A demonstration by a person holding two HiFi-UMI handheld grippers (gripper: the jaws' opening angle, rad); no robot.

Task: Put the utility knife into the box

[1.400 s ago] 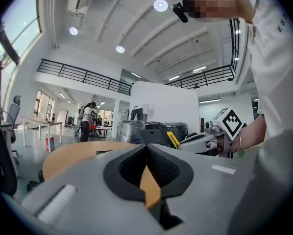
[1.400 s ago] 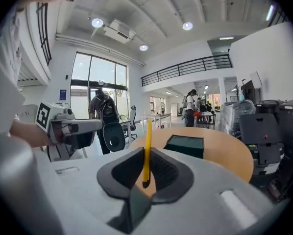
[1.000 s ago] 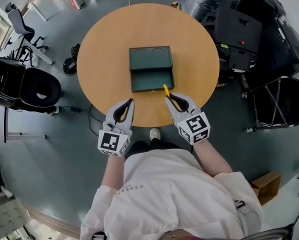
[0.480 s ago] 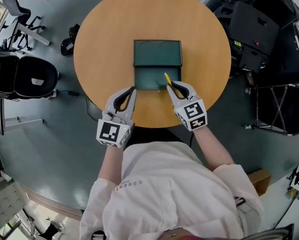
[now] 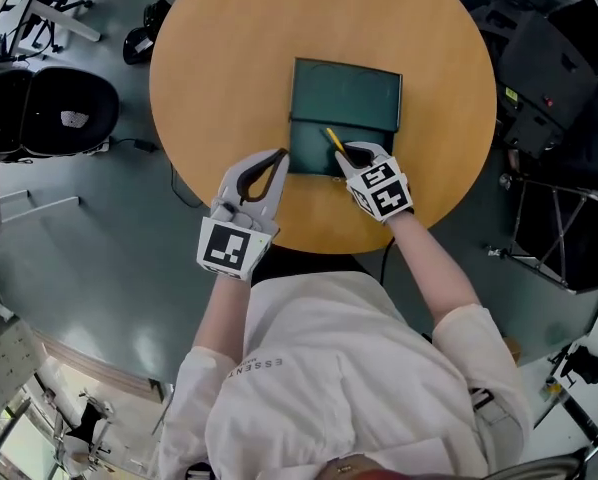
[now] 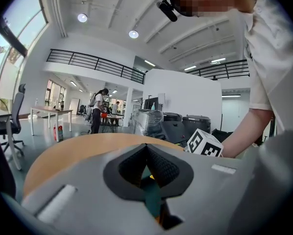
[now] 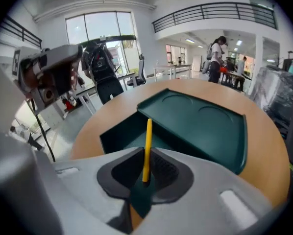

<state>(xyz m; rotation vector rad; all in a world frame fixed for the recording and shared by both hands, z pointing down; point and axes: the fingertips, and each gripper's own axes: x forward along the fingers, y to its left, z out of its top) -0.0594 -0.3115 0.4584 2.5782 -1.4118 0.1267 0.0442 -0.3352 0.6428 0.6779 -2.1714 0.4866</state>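
Observation:
A dark green box (image 5: 312,154) lies open on the round wooden table (image 5: 229,58), its lid (image 5: 347,94) folded back away from me. My right gripper (image 5: 345,150) is shut on a slim yellow utility knife (image 5: 333,139), which points out over the box's open base. In the right gripper view the knife (image 7: 147,141) stands up from between the pads (image 7: 158,165), above the box base (image 7: 118,135) and lid (image 7: 200,121). My left gripper (image 5: 282,155) hangs by the box's front left corner, jaws shut and holding nothing; in its own view (image 6: 146,148) a little green shows through the gap.
Black office chairs (image 5: 49,108) stand on the floor at the left. Black cases and equipment (image 5: 549,68) and a folding metal frame (image 5: 564,233) are at the right. The table's near edge (image 5: 309,246) is just in front of my body.
Both grippers have moved forward from the table's near edge up to the box. The right one has carried the yellow knife over the box's open base.

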